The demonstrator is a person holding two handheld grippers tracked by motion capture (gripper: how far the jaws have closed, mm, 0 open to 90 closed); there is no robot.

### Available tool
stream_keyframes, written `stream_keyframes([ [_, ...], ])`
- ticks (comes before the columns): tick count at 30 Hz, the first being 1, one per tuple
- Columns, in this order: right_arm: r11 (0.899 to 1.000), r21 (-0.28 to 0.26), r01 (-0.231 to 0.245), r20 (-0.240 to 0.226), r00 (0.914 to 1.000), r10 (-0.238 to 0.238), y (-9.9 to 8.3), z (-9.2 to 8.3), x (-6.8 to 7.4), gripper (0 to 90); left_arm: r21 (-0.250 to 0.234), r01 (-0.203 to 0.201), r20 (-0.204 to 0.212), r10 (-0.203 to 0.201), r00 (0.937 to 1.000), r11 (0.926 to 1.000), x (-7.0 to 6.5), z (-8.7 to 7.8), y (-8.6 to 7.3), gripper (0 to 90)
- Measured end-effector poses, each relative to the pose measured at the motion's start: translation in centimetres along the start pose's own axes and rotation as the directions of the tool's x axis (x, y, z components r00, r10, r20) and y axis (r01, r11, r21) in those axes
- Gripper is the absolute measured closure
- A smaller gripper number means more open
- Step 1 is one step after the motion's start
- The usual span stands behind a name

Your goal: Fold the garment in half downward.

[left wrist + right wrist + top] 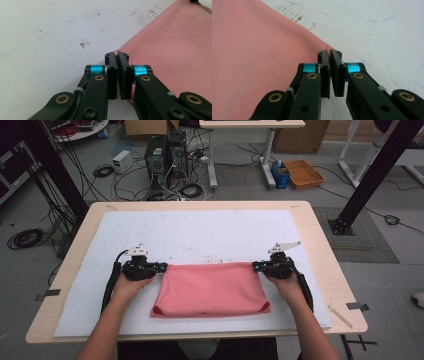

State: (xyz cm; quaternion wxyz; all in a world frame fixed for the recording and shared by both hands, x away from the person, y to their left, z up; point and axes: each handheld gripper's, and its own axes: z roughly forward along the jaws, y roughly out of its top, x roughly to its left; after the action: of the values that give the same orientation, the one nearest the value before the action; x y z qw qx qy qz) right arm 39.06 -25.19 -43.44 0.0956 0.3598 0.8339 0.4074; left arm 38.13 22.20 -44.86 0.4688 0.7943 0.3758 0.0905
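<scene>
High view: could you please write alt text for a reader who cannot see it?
A person holds two grippers at the far corners of a folded pink cloth on a white mat; the left gripper and the right gripper each have their jaws shut on a corner. The wooden table stands among cables and computers.

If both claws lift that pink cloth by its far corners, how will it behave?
The pink cloth is probably floppy: it lies flat in soft folded layers, so it should sag between the left claw and right claw. It looks thin and light. Pinched at mere corner tips, it might slip out.
</scene>
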Motion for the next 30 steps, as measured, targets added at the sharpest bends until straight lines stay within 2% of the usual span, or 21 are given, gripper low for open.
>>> stream_keyframes([
  [2, 1.0, 0.003, -0.006, 0.005, 1.0, 0.006, 0.2, 0.1, -0.3, 86.8, -0.013, 0.008, 0.0, -0.008, 1.0, 0.9999, 0.2, 0.1, 0.1, 86.8],
  [4, 1.0, 0.0, -0.008, 0.01, 0.9999, 0.008, 0.5, 0.2, -0.5, 86.8, -0.004, 0.002, -0.008, -0.003, 1.0, 1.0, 0.4, 0.4, 0.4, 86.8],
  [8, 1.0, 0.008, -0.025, 0.027, 0.9993, 0.024, 0.6, 0.5, -1.3, 86.8, -0.015, -0.013, -0.02, 0.013, 0.9997, 0.9998, 0.4, 1.0, 1.8, 86.8],
  [10, 0.999, -0.006, -0.034, 0.034, 0.9988, 0.034, 0.9, 0.5, -1.8, 86.8, -0.008, -0.013, -0.029, 0.013, 0.9995, 0.9999, 0.7, 1.4, 2.4, 86.8],
  [13, 0.999, 0.002, -0.034, 0.043, 0.9985, 0.034, 1.8, 0.7, -2.4, 86.8, -0.015, 0.002, -0.035, -0.002, 0.9994, 0.9999, 1.1, 1.8, 2.9, 86.7],
  [16, 0.999, 0.023, -0.042, 0.051, 0.9979, 0.041, 2.4, 1.1, -3.2, 86.7, -0.033, 0.022, -0.037, -0.023, 0.9991, 0.9992, 1.6, 2.2, 2.9, 86.7],
  [18, 0.998, 0.039, -0.05, 0.057, 0.9972, 0.047, 2.4, 1.3, -3.5, 86.7, -0.024, 0.032, -0.038, -0.033, 0.9987, 0.9992, 1.9, 2.5, 2.6, 86.7],
  [21, 0.997, 0.053, -0.051, 0.057, 0.9972, 0.048, 2.3, 1.7, -3.5, 86.2, -0.017, 0.025, -0.036, -0.025, 0.9991, 0.9995, 2.0, 2.8, 2.4, 86.3],
  [22, 0.997, 0.054, -0.046, 0.064, 0.9971, 0.043, 2.3, 1.7, -3.5, 82.3, -0.02, 0.018, -0.041, -0.019, 0.999, 0.9996, 1.9, 2.8, 2.4, 85.1],
  [23, 0.998, 0.047, -0.04, 0.077, 0.9964, 0.036, 2.3, 1.7, -3.4, 77.0, -0.023, 0.015, -0.051, -0.016, 0.9986, 0.9996, 1.8, 2.7, 2.5, 81.7],
  [24, 0.998, 0.039, -0.044, 0.084, 0.9956, 0.04, 2.3, 1.6, -3.3, 70.7, -0.027, 0.015, -0.061, -0.017, 0.998, 0.9995, 1.8, 2.6, 2.6, 74.0],
  [25, 0.998, 0.022, -0.051, 0.092, 0.9946, 0.048, 2.3, 1.4, -3.3, 62.2, -0.033, 0.032, -0.061, -0.034, 0.9975, 0.9989, 1.8, 2.4, 2.6, 63.8],
  [26, 0.999, 0.003, -0.051, 0.104, 0.9933, 0.051, 2.3, 1.1, -3.2, 56.3, -0.044, 0.044, -0.051, -0.046, 0.9977, 0.9981, 1.8, 2.0, 2.7, 59.2],
  [28, 0.998, -0.042, -0.043, 0.099, 0.994, 0.047, 1.9, 0.2, -3.0, 50.1, -0.052, 0.058, -0.049, -0.06, 0.997, 0.997, 1.6, 1.3, 2.7, 46.8],
  [30, 0.995, -0.087, -0.042, 0.106, 0.9931, 0.051, 1.4, -0.6, -2.6, 41.5, -0.061, 0.05, -0.055, -0.053, 0.997, 0.9969, 1.1, 0.6, 2.7, 38.7],
])
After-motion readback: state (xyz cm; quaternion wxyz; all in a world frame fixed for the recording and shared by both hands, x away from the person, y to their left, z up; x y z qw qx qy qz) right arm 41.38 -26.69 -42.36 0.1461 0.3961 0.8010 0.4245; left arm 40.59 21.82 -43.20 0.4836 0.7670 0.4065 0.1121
